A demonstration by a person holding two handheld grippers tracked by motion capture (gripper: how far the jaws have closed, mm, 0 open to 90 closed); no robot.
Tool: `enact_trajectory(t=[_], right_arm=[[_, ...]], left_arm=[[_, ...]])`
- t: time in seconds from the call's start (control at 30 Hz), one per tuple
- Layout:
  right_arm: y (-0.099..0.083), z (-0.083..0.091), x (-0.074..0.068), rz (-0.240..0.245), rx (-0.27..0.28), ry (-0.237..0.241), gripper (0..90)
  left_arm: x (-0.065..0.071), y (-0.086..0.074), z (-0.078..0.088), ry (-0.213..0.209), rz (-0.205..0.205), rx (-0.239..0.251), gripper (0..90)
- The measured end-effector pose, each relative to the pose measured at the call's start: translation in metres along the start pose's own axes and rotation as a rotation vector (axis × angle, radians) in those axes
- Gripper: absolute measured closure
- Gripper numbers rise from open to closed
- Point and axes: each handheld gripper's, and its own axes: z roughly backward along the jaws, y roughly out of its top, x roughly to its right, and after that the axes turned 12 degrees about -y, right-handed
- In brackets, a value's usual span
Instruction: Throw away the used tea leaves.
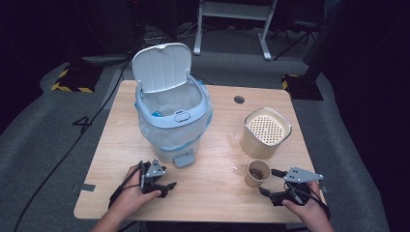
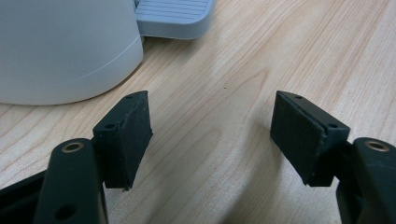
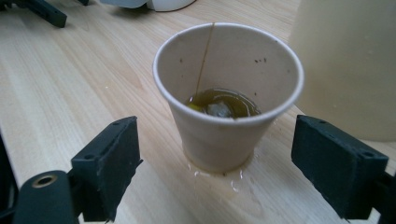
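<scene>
— Paper cup [image 1: 256, 173] upright on the wooden table [image 1: 208, 193], near the front right edge, just in front of the beige strainer tub [image 1: 266, 132].
— Seen close from the right gripper view?
— Yes: brownish liquid low inside, something pale sitting in it, dark specks on the inner wall, a small wet ring on the wood round the base. From the high view, just a dark bottom.
— Right gripper [image 1: 269, 181]?
— Held in the right hand [image 1: 309, 210], jaws spread wide, one either side of the cup, pads clear of the wall. Nothing gripped.
— Left gripper [image 1: 163, 185]?
— Held in the left hand [image 1: 131, 195], low over the table near the front left, jaws wide apart, bare wood between them.
— Anything extra in the left gripper view?
— White curved base of the pedal bin [image 1: 173, 113] and its grey foot pedal [image 2: 173, 16], close ahead. From above: lid [image 1: 162, 66] tipped up, clear liner folded over the rim, a small blue scrap inside.
</scene>
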Motion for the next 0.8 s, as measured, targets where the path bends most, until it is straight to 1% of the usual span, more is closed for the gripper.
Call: enact_trajectory(t=[0.07, 0.13, 0.17, 0.23, 0.33, 0.43, 0.53, 0.63, 0.8], right_arm=[[0.000, -0.006, -0.001, -0.016, 0.002, -0.002, 15.7], [0.000, -0.013, -0.002, -0.051, -0.002, 0.008, 15.8], [0.000, -0.017, -0.002, -0.069, 0.005, 0.009, 15.8], [0.000, -0.022, -0.002, -0.083, 0.004, 0.010, 16.1], [0.001, -0.030, -0.005, -0.079, 0.019, 0.001, 16.8], [0.002, -0.036, -0.007, -0.087, 0.029, -0.010, 18.3], [0.002, -0.037, -0.007, -0.077, 0.030, -0.034, 25.8], [0.002, -0.037, -0.004, -0.091, 0.035, -0.021, 27.2], [0.002, -0.036, -0.003, -0.085, 0.031, -0.010, 29.1]], left_arm=[[0.000, 0.000, 0.000, 0.000, 0.001, 0.001, 29.0], [0.000, 0.000, 0.000, 0.001, 0.001, 0.001, 29.0], [0.000, 0.000, 0.000, 0.001, 0.001, 0.001, 28.9], [0.000, 0.000, 0.000, 0.002, 0.002, 0.002, 28.8], [0.000, 0.001, -0.001, 0.002, 0.000, 0.003, 28.7], [0.000, 0.001, -0.001, 0.002, 0.000, 0.003, 28.7], [0.000, 0.001, -0.001, 0.002, 0.000, 0.003, 28.6], [0.000, 0.001, -0.001, 0.002, 0.000, 0.003, 28.6], [0.000, 0.001, -0.001, 0.002, 0.000, 0.003, 28.6]])
